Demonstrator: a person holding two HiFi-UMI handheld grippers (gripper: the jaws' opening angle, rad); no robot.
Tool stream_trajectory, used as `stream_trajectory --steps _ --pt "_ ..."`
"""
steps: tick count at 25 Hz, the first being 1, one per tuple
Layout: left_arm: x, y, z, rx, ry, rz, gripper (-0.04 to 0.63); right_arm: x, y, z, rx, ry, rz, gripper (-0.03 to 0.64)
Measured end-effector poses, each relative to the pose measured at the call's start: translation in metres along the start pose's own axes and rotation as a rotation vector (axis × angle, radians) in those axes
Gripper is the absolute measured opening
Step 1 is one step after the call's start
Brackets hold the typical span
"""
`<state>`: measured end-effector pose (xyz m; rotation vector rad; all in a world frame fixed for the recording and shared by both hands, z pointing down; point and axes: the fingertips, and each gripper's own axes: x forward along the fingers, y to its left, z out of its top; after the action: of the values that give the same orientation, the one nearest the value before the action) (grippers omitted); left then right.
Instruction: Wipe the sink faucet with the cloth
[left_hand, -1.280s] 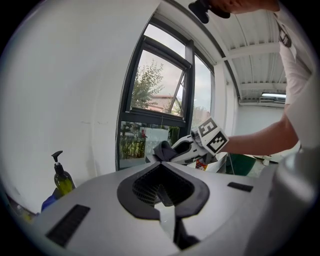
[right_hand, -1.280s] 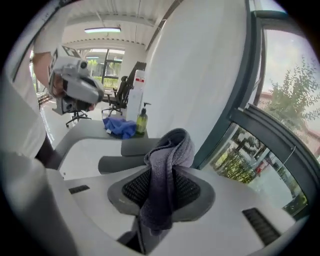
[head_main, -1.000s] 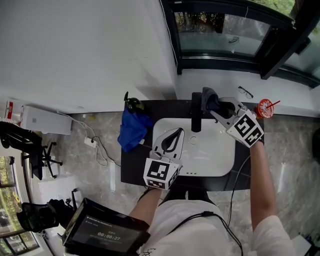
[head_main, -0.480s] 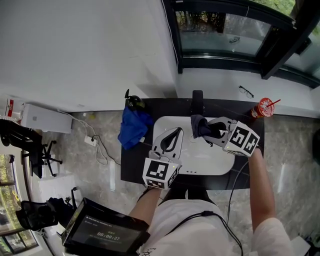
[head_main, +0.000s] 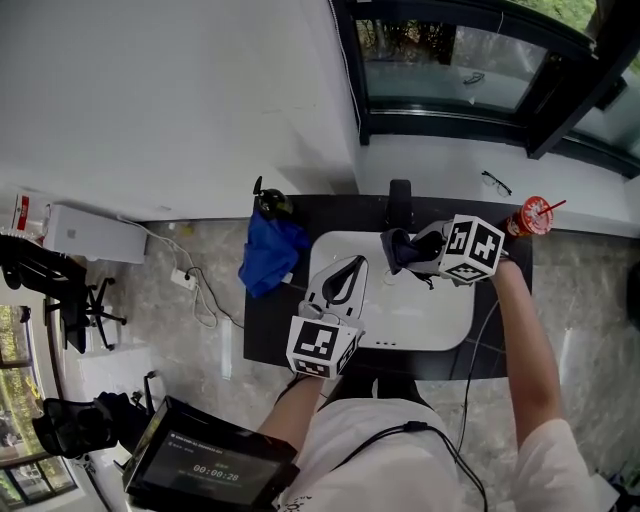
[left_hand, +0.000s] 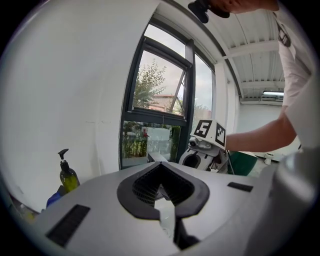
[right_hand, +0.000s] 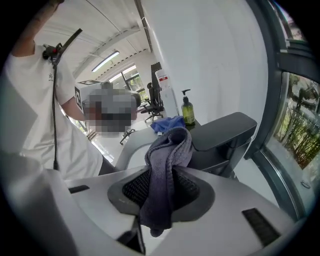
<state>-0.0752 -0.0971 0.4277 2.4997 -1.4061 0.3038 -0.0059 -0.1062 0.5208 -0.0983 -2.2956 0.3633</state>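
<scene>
The black faucet (head_main: 399, 200) stands at the back of the white sink (head_main: 440, 325). My right gripper (head_main: 420, 252) is shut on a dark grey cloth (head_main: 397, 246), held against the front end of the faucet's spout, over the basin. In the right gripper view the cloth (right_hand: 170, 145) bulges out between the jaws, and the faucet's spout (right_hand: 225, 132) lies just beyond it. My left gripper (head_main: 343, 278) hovers over the basin's left edge, shut with nothing in it. From the left gripper view, the right gripper (left_hand: 200, 155) shows ahead.
A crumpled blue cloth (head_main: 268, 255) and a soap bottle (head_main: 268, 205) sit at the left end of the black counter (head_main: 270, 340). A red cup with a straw (head_main: 530, 215) stands at the right end. Glasses (head_main: 497, 182) lie on the window sill behind.
My right gripper has come down and to the left with the cloth, from beside the faucet's top to the spout's front end, and has tipped downward. The left gripper has stayed put.
</scene>
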Motion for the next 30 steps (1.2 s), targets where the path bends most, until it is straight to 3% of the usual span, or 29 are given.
stream_trajectory --steps 5,12,18,23,30 --pt "0.002 0.004 0.002 0.001 0.002 0.005 -0.006 0.002 -0.012 0.0 0.033 0.03 0.011 0.106" --pt "0.003 0.007 0.0 -0.002 0.01 0.012 -0.006 -0.005 -0.04 0.001 0.09 0.013 -0.063 0.106" --pt "0.002 0.008 0.001 -0.001 0.011 0.014 -0.006 -0.018 -0.069 0.0 0.161 -0.027 -0.18 0.106" --pt "0.0 0.006 0.0 0.0 0.011 0.011 -0.006 -0.022 -0.079 -0.005 0.233 -0.071 -0.227 0.107" --pt "-0.001 0.002 0.002 0.0 0.005 0.002 -0.006 -0.048 -0.083 -0.035 0.308 -0.1 -0.332 0.106"
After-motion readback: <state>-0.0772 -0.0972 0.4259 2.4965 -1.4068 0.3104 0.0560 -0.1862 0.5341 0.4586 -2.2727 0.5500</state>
